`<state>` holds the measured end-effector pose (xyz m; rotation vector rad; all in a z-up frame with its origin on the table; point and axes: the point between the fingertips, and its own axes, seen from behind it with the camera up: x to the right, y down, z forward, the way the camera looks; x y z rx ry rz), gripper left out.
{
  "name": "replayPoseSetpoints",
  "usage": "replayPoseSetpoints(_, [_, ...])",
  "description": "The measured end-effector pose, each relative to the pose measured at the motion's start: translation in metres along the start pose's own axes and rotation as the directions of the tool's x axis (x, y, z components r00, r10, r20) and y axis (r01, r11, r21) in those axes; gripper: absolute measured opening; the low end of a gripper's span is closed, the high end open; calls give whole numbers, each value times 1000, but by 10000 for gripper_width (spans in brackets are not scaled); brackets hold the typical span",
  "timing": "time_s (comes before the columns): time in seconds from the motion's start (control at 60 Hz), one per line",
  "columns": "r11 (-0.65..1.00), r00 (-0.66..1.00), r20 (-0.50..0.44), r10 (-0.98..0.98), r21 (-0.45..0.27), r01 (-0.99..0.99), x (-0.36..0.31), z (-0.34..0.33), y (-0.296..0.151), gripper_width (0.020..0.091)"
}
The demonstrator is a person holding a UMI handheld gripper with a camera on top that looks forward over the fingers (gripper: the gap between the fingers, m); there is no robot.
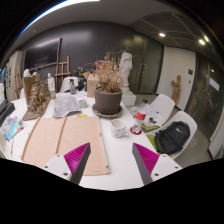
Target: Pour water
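My gripper (111,152) hangs above the near part of a white table (112,145). It is open, and only bare tabletop shows between its magenta pads (78,160). A dark pot with a dry brown plant (107,98) stands beyond the fingers at the table's middle. Right of the pot lie a few small white and red objects (136,124); I cannot tell what they are. No water vessel is clearly recognisable.
Two tan sheets (62,136) lie flat ahead of the left finger. Crumpled white material (69,104) sits left of the pot. A black backpack (172,138) rests on a chair at the right. A white statue (126,68) and an easel (62,70) stand behind.
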<state>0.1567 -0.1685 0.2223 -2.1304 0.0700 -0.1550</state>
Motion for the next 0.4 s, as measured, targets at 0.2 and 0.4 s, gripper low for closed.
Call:
replayPoseSetpoints(0.2, [999, 1000, 9, -22, 28, 22, -24, -24, -7, 859])
replayPoseSetpoints(0.4, [999, 999, 11, -39, 39, 38, -34, -28, -12, 859])
